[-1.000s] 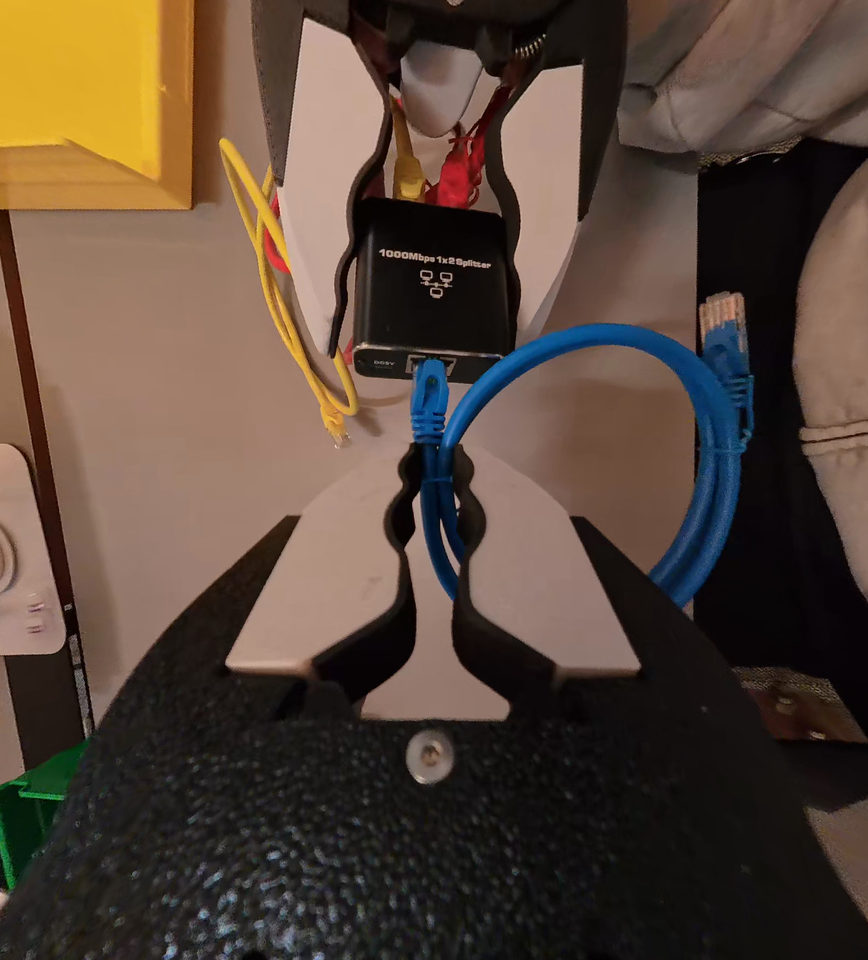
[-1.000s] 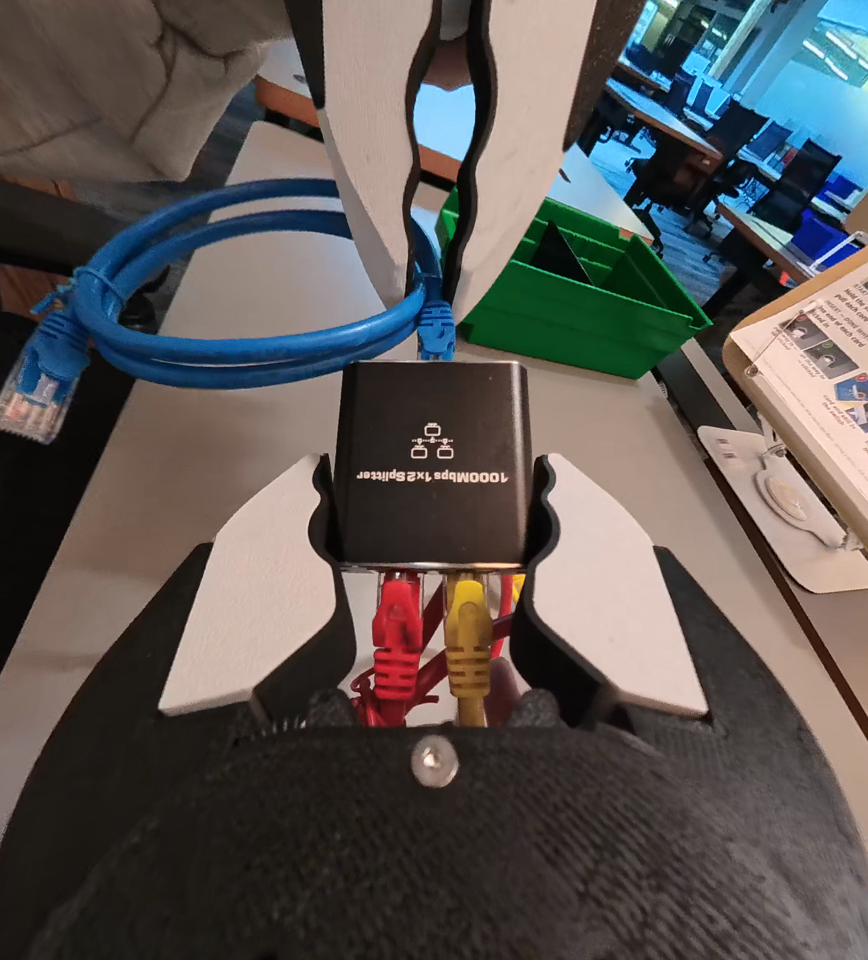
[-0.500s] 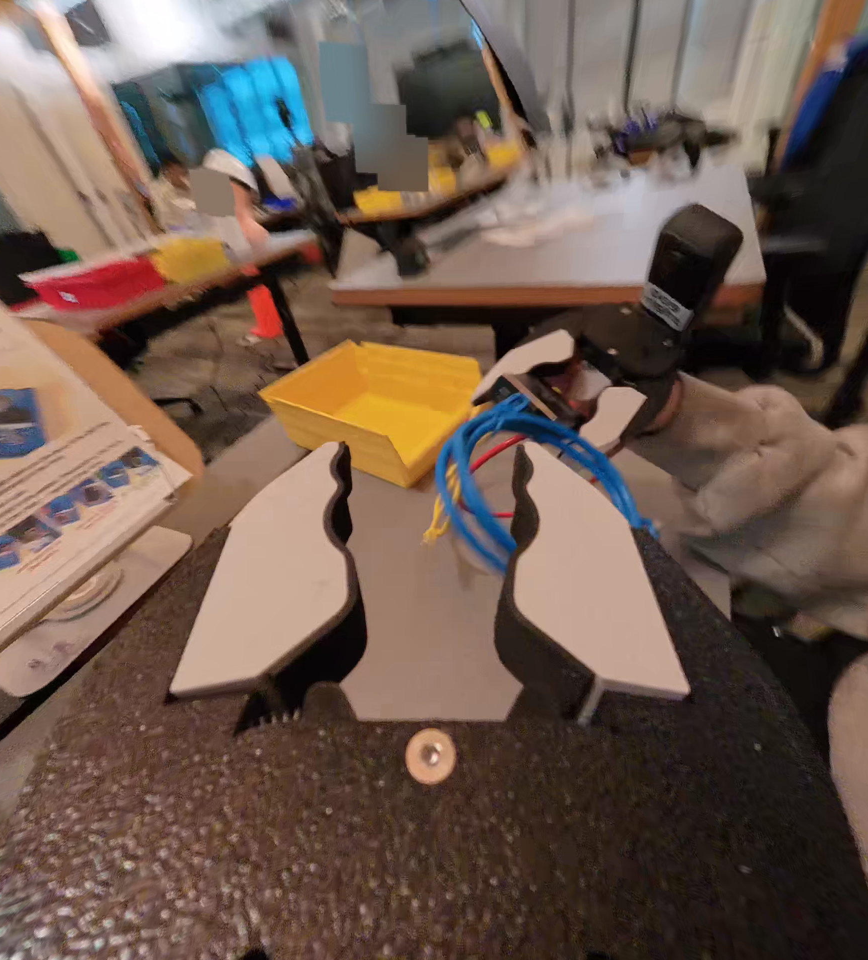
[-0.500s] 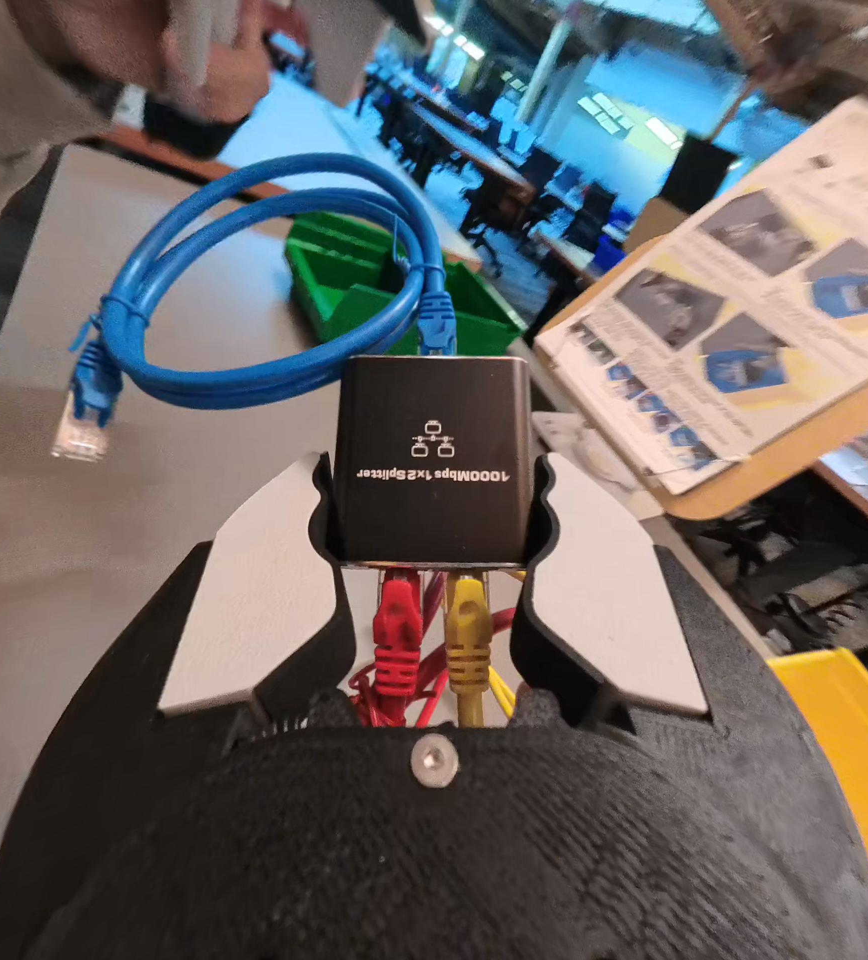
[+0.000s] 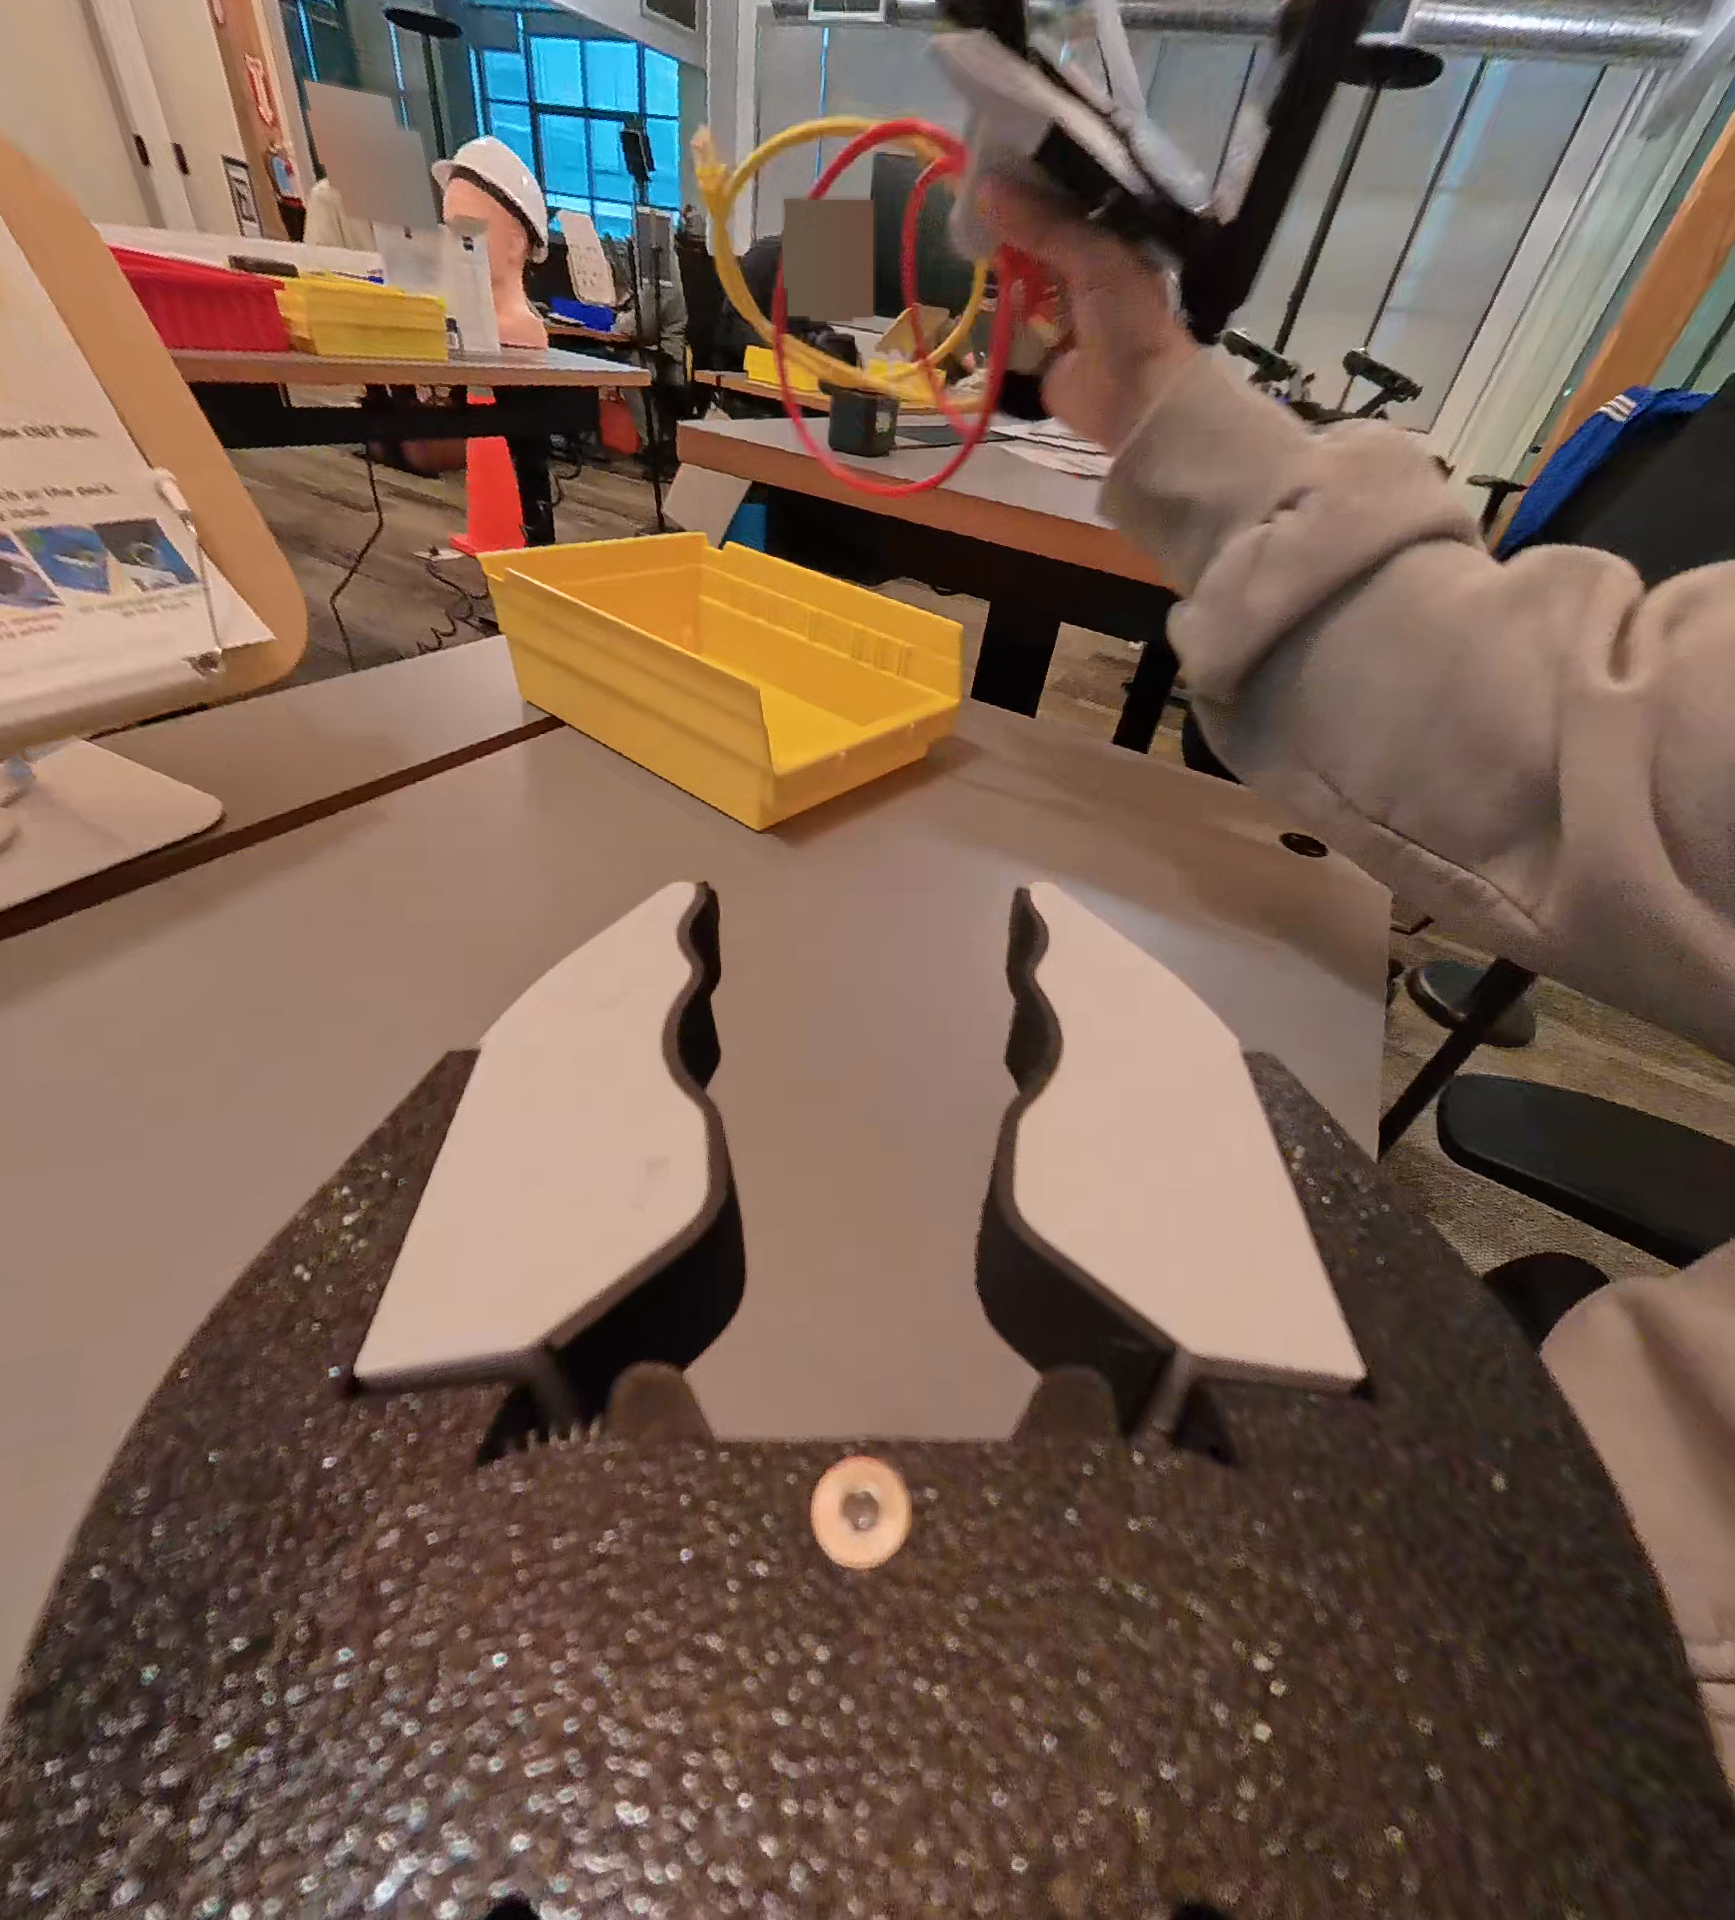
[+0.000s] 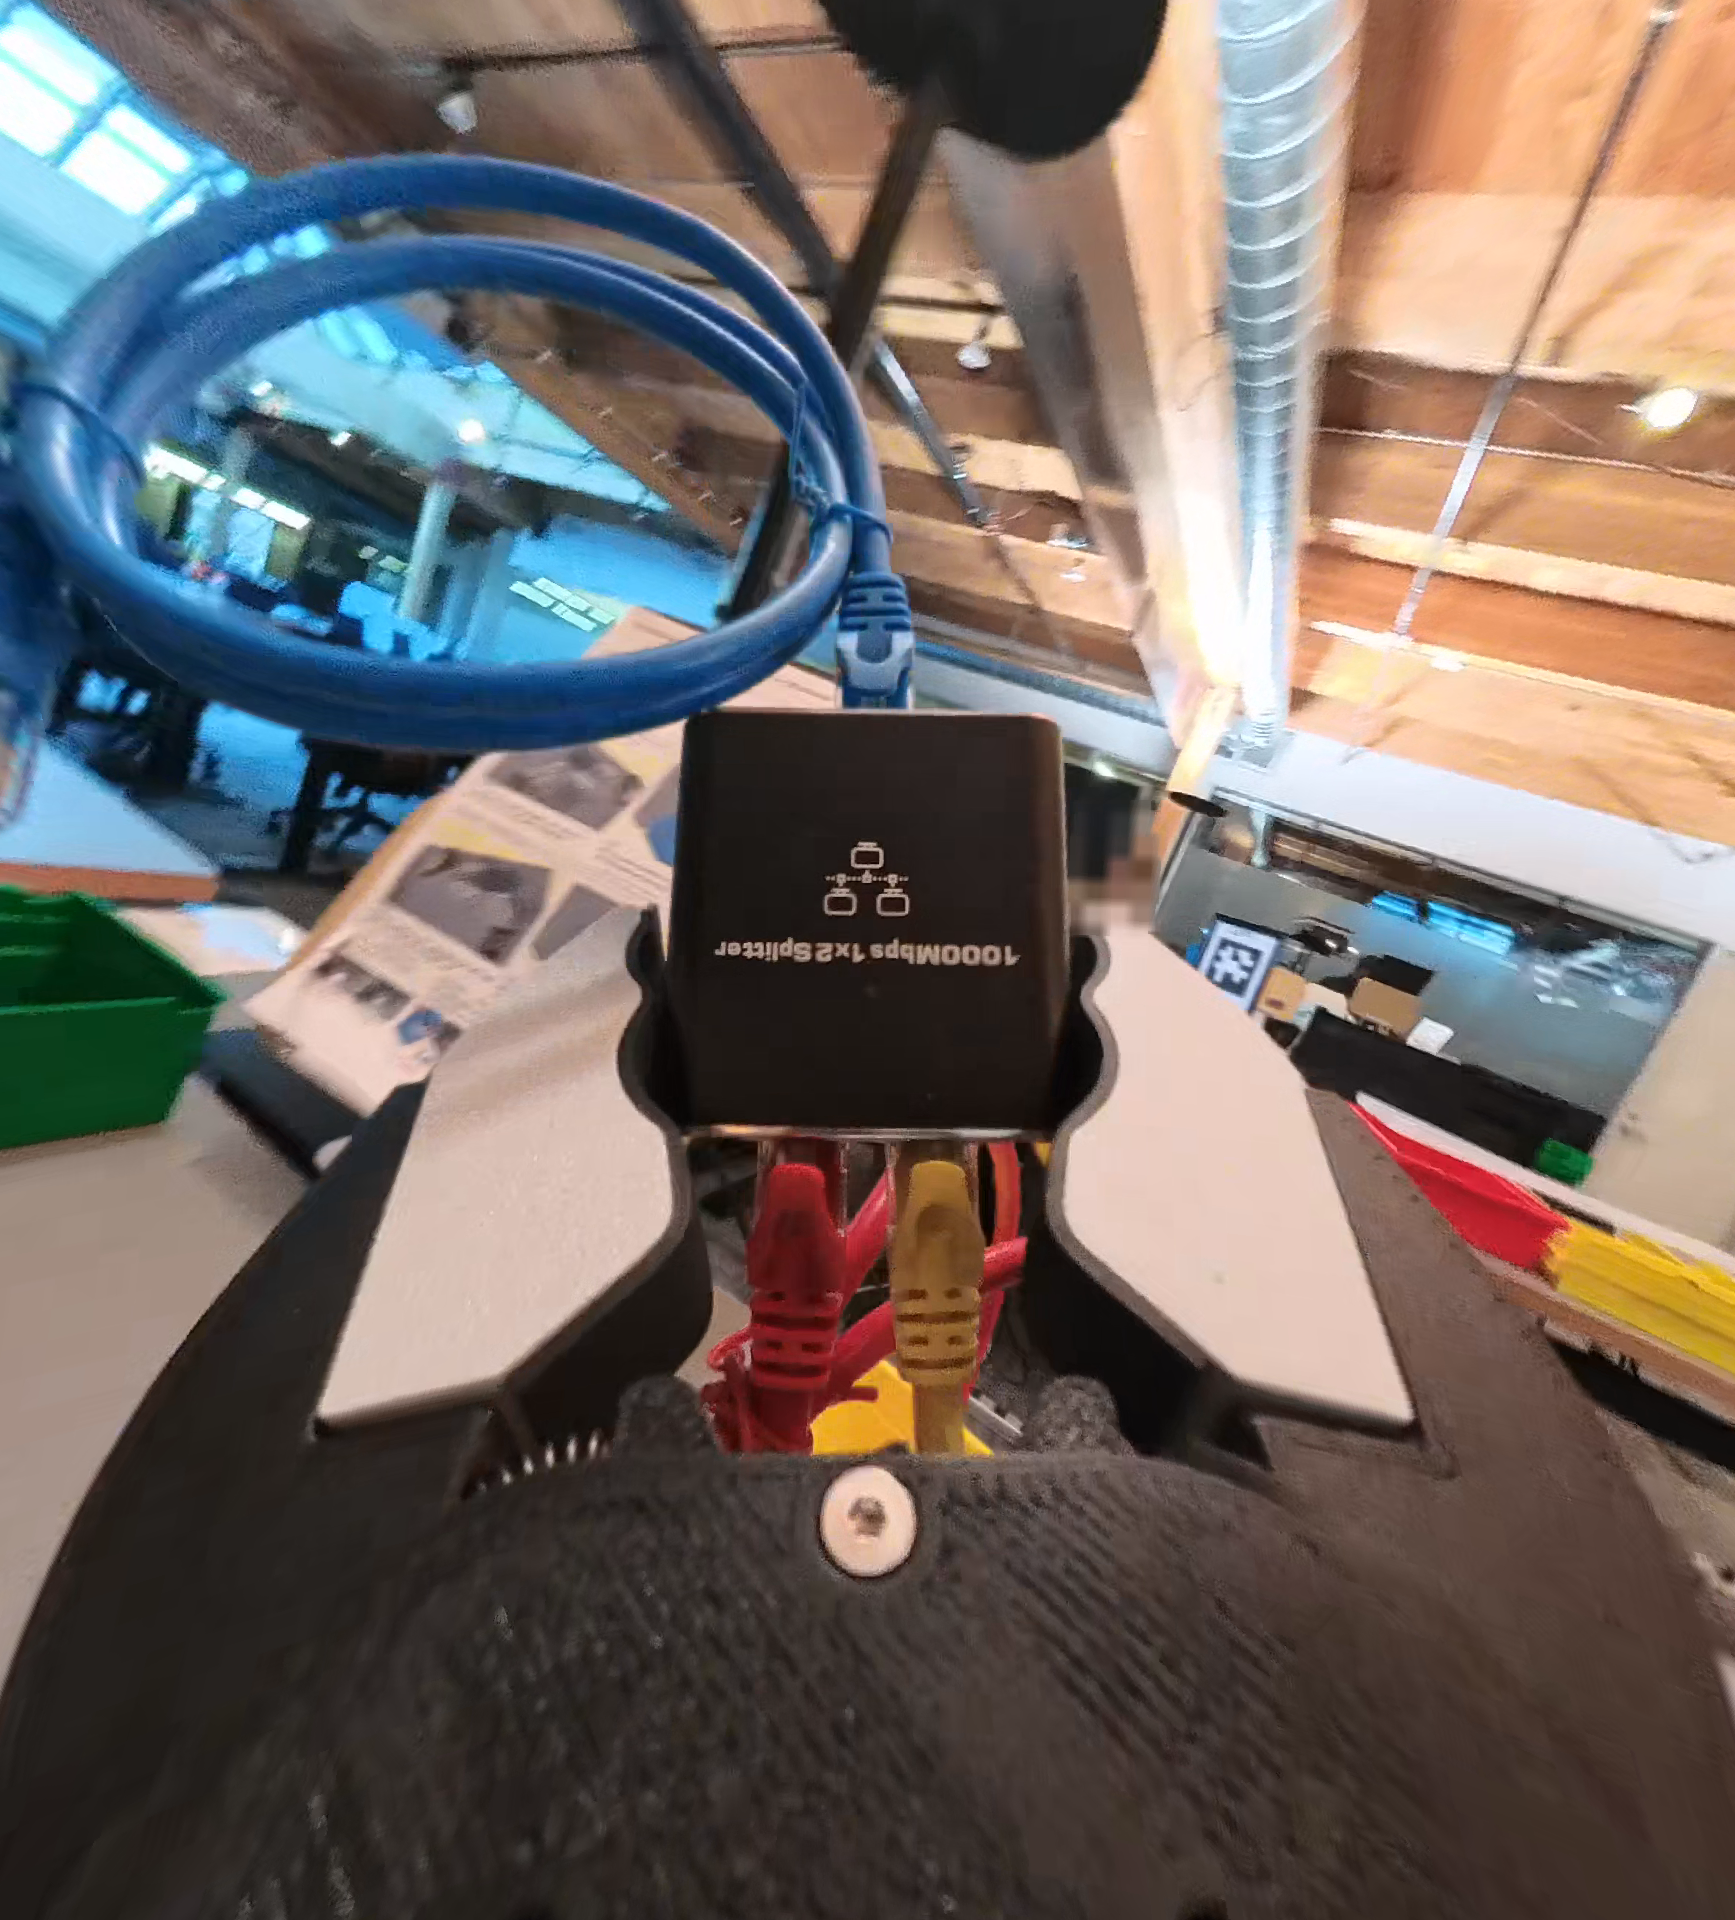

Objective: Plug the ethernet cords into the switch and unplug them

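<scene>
- You've got three ethernet cords: one blue cord (image 6: pixel 406 665), one red cord (image 6: pixel 795 1288), one yellow cord (image 6: pixel 936 1278).
- One black switch (image 6: pixel 868 914) carries all three plugs.
- Two grippers: left gripper (image 5: pixel 863 987), right gripper (image 6: pixel 868 997).
- Two bins on your table: one yellow bin (image 5: pixel 738 665), one green bin (image 6: pixel 32 1018).
- One orange cone (image 5: pixel 491 494).

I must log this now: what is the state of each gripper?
Left gripper: open, holding nothing.
Right gripper: closed on the switch, with three cords plugged in.
</scene>
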Demonstrator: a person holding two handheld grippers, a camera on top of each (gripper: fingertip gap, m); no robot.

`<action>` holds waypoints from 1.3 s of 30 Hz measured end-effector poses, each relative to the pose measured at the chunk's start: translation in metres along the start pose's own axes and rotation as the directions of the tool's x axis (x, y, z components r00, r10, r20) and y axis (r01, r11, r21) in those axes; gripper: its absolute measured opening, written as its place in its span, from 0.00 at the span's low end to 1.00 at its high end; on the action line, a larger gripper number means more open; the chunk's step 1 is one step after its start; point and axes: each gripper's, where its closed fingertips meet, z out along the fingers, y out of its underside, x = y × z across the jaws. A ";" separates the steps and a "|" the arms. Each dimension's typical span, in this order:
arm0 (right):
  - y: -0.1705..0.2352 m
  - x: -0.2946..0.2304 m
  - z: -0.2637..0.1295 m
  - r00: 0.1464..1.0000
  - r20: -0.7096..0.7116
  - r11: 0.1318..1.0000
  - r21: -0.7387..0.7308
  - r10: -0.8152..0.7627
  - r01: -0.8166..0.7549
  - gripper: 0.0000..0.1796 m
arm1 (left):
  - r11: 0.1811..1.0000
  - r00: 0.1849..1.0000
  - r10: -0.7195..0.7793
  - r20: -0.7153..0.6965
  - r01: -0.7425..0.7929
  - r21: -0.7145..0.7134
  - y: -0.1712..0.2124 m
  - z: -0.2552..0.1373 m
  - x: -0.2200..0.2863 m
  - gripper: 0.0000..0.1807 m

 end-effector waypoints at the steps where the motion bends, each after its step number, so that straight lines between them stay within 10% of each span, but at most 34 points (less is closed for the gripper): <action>1: 0.022 0.013 0.004 0.999 -0.042 0.999 0.009 0.035 -0.034 0.42 | 1.000 1.000 -0.006 -0.010 0.006 -0.002 0.004 0.003 0.001 0.28; 10: 0.202 0.006 0.011 0.975 -0.158 0.953 -0.234 0.158 -0.193 0.42 | 0.992 0.997 0.024 -0.067 -0.032 -0.121 0.037 0.019 0.001 0.26; 20: 0.069 0.002 0.042 0.881 0.186 0.855 0.222 0.434 -0.468 0.42 | 0.987 0.992 -0.021 -0.124 0.001 -0.161 0.057 0.031 -0.007 0.25; 26: 0.072 0.037 0.035 0.769 0.194 0.710 0.298 0.609 -0.638 0.41 | 0.986 0.988 -0.053 -0.146 0.029 -0.165 0.067 0.037 -0.007 0.25; 33: 0.181 0.063 0.010 0.835 -0.202 0.850 -0.023 0.512 -0.526 0.41 | 0.985 0.986 -0.071 -0.154 0.044 -0.168 0.070 0.033 -0.012 0.25; 39: 0.261 0.037 -0.011 0.962 -0.258 0.755 -0.611 0.094 -0.238 0.42 | 0.986 0.983 -0.087 -0.163 0.062 -0.153 0.065 0.035 -0.013 0.24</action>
